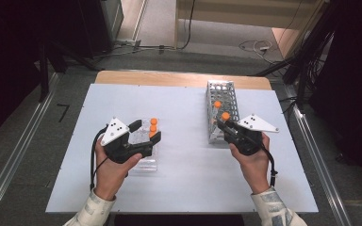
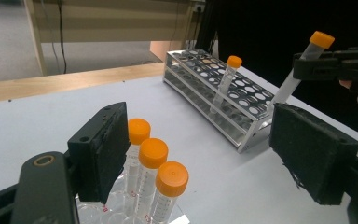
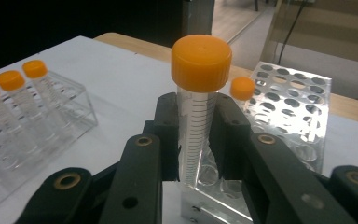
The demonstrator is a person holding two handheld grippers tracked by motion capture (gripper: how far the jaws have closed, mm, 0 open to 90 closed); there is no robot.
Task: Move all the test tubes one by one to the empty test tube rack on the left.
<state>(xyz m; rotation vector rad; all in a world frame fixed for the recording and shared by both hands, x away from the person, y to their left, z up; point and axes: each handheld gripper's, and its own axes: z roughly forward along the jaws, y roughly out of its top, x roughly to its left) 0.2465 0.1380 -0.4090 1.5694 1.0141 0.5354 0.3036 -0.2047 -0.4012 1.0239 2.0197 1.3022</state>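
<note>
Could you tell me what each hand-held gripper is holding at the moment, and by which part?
The right hand-held gripper clamps a capped tube by its clear body, just under the orange cap. The left hand-held gripper holds nothing.

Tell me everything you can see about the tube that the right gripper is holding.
The tube is a clear, plastic-looking cylinder with printed graduation marks and a ribbed orange screw cap on top. It looks empty. The right gripper clamps it just below the cap, one black pad on each side. It stands roughly upright, leaning slightly, with its lower end at the near end of the metal rack; whether it sits in a hole is unclear. One other orange-capped tube stands in the rack behind.
</note>
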